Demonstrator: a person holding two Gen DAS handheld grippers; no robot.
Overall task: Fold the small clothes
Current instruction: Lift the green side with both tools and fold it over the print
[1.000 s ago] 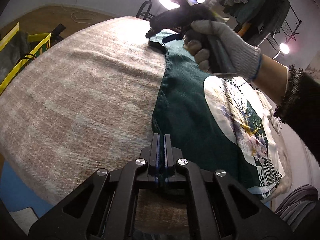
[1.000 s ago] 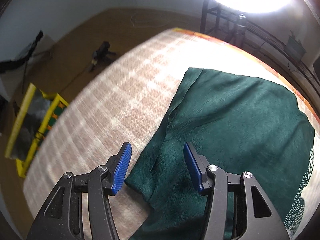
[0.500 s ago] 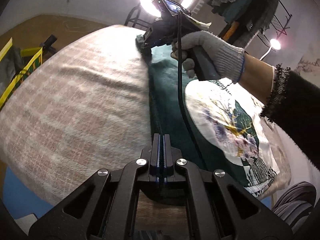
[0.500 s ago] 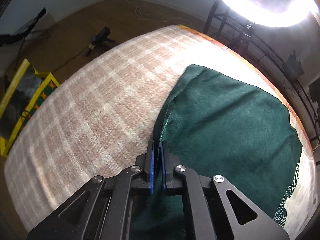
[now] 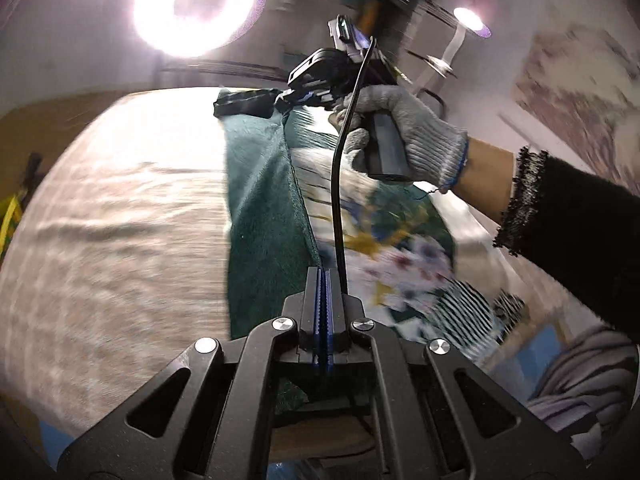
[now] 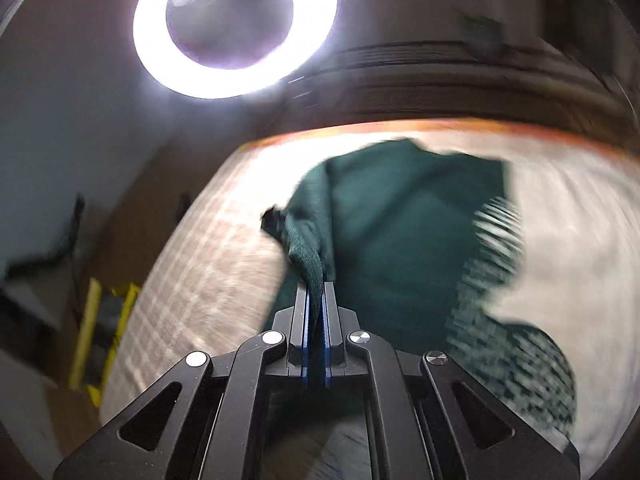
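the right gripper has its blue pads pinched on a bunched edge of the dark green garment, the cloth rising out of the jaws in a tight ridge. the left gripper is pressed together too, nipping the garment's near edge (the cloth itself is hard to see between the pads). from there the garment's long axis runs away from the left gripper across the plaid blanket, its green edge folded over toward the printed side. beyond, a gloved hand grips the right gripper's handle, with a ring light above.
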